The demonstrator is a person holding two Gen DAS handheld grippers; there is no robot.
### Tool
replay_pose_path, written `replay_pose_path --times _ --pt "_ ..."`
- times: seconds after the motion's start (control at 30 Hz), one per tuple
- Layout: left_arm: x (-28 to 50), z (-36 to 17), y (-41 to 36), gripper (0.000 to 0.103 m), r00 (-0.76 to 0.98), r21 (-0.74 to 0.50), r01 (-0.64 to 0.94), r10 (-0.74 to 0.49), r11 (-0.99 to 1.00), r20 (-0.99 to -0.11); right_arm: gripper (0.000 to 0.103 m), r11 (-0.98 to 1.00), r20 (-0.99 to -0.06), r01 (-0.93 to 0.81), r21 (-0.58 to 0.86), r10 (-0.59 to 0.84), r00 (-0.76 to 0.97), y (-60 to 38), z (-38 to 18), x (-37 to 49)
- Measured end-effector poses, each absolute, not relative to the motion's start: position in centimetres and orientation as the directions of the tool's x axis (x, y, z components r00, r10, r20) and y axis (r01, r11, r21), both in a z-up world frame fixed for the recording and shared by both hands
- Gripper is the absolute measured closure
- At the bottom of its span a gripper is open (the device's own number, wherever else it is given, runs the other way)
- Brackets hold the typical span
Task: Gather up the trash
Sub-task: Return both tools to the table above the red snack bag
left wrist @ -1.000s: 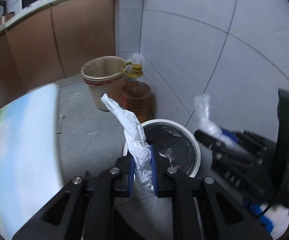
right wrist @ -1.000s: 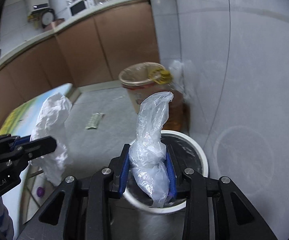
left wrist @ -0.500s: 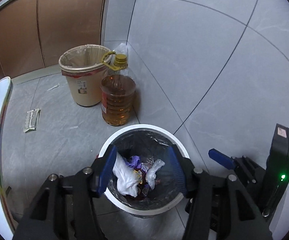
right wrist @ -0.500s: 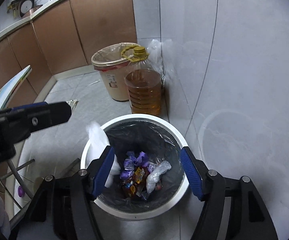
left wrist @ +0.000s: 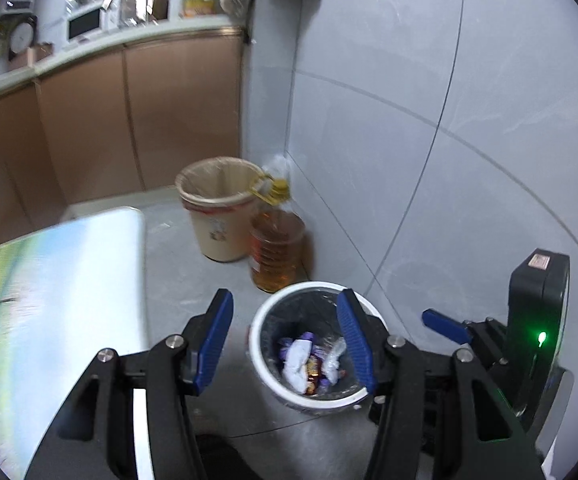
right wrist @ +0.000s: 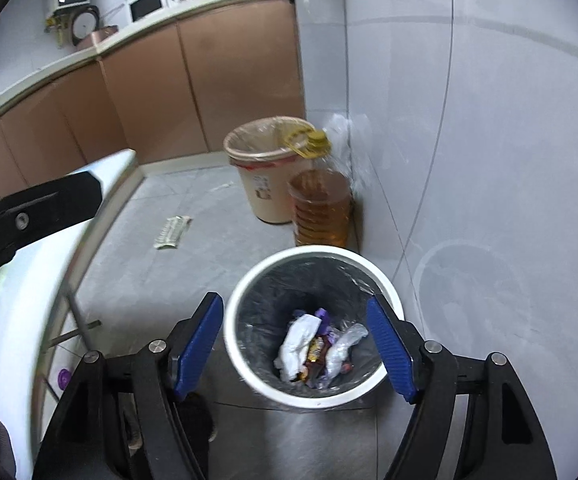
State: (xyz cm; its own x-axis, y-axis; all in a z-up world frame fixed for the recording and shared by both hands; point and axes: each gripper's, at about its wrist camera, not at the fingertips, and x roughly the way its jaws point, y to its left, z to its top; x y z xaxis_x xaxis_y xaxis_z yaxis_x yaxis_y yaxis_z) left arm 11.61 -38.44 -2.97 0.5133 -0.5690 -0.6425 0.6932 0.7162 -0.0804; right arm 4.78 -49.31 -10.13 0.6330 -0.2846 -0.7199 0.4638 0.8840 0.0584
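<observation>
My left tongs (left wrist: 285,344) and right tongs (right wrist: 295,344), whose jaws have just been opening, gape empty above the white bin (right wrist: 389,284), so the crumpled tissue (right wrist: 297,340) and plastic bag (right wrist: 343,346) lie inside it.

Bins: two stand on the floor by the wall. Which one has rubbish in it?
The white bin with the dark liner, nearest the claws, holds wrappers and crumpled bags; the beige bin beside the oil bottle shows none.
</observation>
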Motion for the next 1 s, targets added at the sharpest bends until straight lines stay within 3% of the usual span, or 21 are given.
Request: replay_pose_path --times 0.43,0.87,1.0 --pt "5.8 2.5 -24.7 0.051 0.676 -0.064 0.543 -0.481 0.837 -0.559 0.023 0.945 -0.612 0.323 0.049 -0.227 0.758 -40.5 -1.4 0.8" --pt "1.8 3.9 -13.0 0.046 0.774 -0.086 0.398 -0.385 0.913 -0.502 0.018 0.99 -0.55 0.135 0.045 -0.088 0.831 -31.8 3.6 -1.2" --pt "1.6 3.4 -9.2 0.045 0.792 -0.103 0.338 -0.343 0.935 -0.505 0.011 0.995 -0.544 0.089 0.04 -0.053 0.838 -29.6 4.3 -1.1"
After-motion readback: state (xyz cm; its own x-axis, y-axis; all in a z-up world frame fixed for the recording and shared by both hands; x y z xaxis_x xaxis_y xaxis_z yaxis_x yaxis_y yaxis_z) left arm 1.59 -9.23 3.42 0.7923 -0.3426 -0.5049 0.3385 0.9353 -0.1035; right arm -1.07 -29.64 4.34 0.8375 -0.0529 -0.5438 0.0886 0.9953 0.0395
